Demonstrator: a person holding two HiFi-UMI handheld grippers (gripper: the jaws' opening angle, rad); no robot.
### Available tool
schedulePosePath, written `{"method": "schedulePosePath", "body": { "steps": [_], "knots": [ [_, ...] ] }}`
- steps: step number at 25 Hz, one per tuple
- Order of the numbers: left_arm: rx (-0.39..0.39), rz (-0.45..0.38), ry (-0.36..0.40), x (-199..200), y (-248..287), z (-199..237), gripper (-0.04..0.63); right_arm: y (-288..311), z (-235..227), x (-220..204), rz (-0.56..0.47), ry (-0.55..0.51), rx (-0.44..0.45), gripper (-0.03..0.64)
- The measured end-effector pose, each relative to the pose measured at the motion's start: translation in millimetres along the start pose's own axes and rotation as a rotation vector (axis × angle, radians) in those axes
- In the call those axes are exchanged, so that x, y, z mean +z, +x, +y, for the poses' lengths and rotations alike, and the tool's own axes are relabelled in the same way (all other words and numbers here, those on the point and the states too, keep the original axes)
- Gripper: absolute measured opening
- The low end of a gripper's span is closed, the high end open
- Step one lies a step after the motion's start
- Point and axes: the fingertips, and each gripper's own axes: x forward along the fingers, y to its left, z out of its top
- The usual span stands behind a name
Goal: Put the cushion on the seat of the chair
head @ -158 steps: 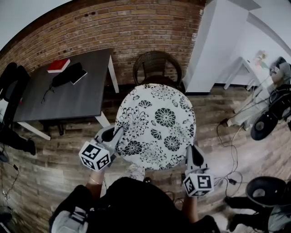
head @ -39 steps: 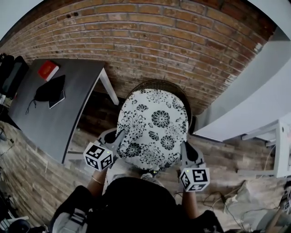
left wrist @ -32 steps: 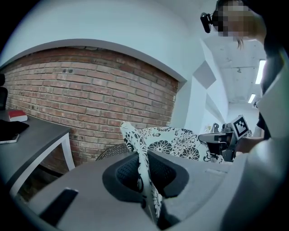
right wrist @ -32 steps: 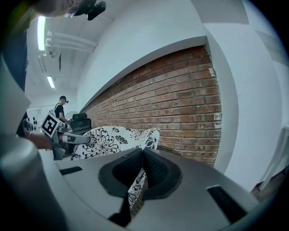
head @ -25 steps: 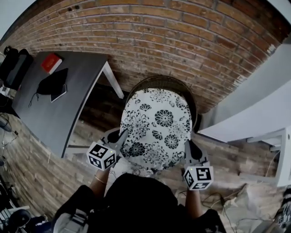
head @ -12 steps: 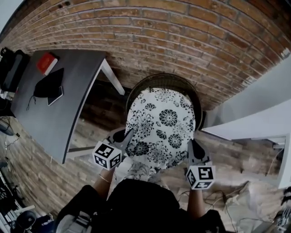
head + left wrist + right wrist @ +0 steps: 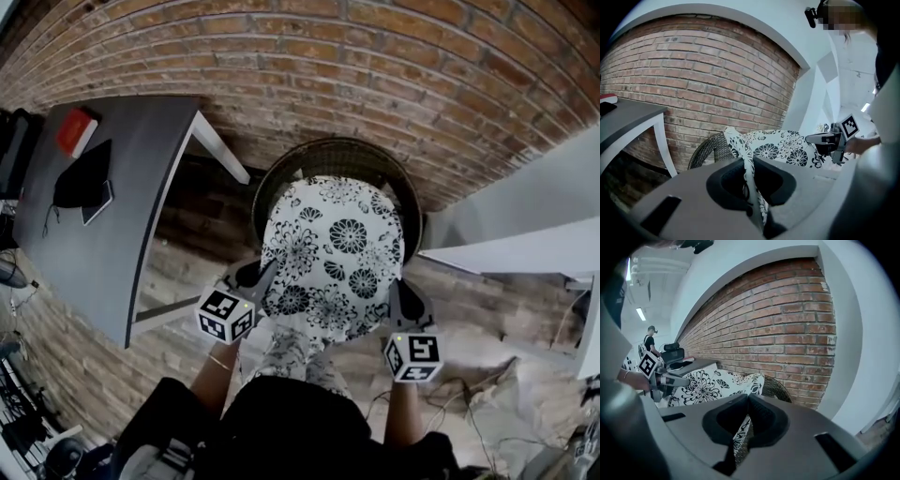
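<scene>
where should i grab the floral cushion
Grip the cushion by its thin edges at the near corners, from left and right, where the left gripper and right gripper are shut. It's broad and flat, so two spread holds likely keep it level over the chair.

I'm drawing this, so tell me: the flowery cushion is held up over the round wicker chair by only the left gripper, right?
Not only the left gripper: the right gripper pinches the cushion too, as the right gripper view shows. It is held over the wicker chair.
</scene>
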Motion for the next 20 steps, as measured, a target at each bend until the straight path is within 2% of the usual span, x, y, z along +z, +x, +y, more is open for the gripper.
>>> {"method": "schedulePosePath", "body": {
  "steps": [20],
  "knots": [
    [0.001, 0.077, -0.039, -57.9, 66.2, 30.8, 0.025, 55.8, -23.1, -63.1, 0.115, 0.018, -0.021, 0.008]
  ]
}}
